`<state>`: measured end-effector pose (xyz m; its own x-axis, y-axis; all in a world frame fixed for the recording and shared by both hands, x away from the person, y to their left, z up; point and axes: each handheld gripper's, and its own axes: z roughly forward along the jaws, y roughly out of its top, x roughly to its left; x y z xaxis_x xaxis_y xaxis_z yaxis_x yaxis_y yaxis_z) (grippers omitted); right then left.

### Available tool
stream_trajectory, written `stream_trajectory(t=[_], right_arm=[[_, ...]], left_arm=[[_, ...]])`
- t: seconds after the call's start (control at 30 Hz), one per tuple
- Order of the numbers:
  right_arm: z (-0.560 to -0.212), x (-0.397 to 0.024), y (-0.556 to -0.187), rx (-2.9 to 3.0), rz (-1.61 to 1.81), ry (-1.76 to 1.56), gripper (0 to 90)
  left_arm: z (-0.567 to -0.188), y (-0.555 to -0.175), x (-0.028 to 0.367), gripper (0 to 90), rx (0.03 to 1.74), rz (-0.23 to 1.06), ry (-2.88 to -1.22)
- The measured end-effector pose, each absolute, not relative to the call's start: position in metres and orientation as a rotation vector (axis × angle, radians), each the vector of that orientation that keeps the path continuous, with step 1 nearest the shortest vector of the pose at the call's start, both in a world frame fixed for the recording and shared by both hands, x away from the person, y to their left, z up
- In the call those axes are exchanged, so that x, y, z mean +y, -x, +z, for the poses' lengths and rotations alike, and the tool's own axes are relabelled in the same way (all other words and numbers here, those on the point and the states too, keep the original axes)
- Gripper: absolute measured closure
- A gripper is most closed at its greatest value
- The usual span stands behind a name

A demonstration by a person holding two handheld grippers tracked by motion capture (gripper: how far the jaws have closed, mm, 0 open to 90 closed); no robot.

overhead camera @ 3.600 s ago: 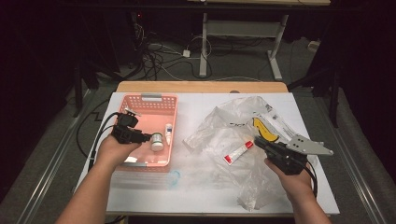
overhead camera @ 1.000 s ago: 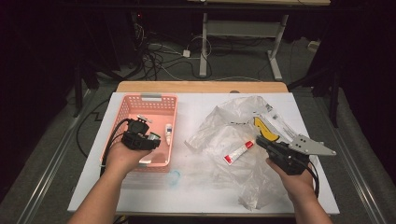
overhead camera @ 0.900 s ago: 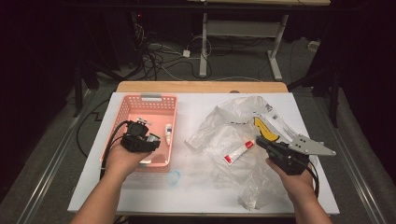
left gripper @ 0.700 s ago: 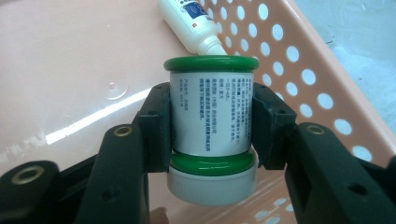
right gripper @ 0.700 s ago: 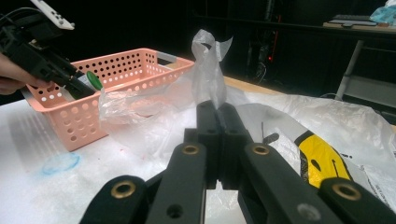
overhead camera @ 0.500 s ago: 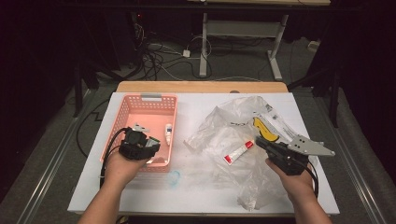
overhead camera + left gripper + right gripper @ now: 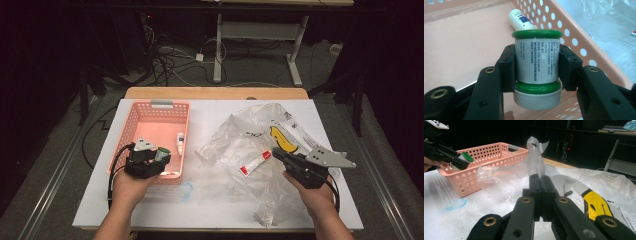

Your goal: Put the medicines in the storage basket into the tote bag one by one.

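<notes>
My left gripper (image 7: pixel 537 75) pinches the green-rimmed bottle (image 7: pixel 537 62) across its body, long axis running along the jaws, over the pink basket (image 7: pixel 165 107) near the surface's left edge, while my right gripper (image 7: pixel 540 181) pinches the plastic bag (image 7: pixel 535 152).

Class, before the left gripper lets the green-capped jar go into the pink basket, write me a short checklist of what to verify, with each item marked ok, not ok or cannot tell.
1. Left gripper shut on the jar from both sides: ok.
2. Jar over the basket: ok.
3. Jar clear of the small white bottle: ok.
4. Jar touching the basket floor: cannot tell.
5. Right gripper pinching the plastic bag, away from the basket: ok.
</notes>
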<state>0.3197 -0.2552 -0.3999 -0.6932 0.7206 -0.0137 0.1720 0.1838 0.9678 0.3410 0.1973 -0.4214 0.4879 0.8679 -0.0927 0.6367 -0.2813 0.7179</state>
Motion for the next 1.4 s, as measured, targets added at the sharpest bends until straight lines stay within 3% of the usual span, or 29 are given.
stream_trajectory(t=[0.43,1.4], right_arm=[[-0.398,-0.256,-0.318,1.985,1.537,-0.831,90.0],[-0.396,-0.256,-0.316,1.977,1.545,-0.827,90.0]], left_arm=[[-0.418,-0.332,0.199,54.0,1.202,0.445,-1.944],[-0.397,-0.309,0.147,54.0,1.001,0.363,-1.959]])
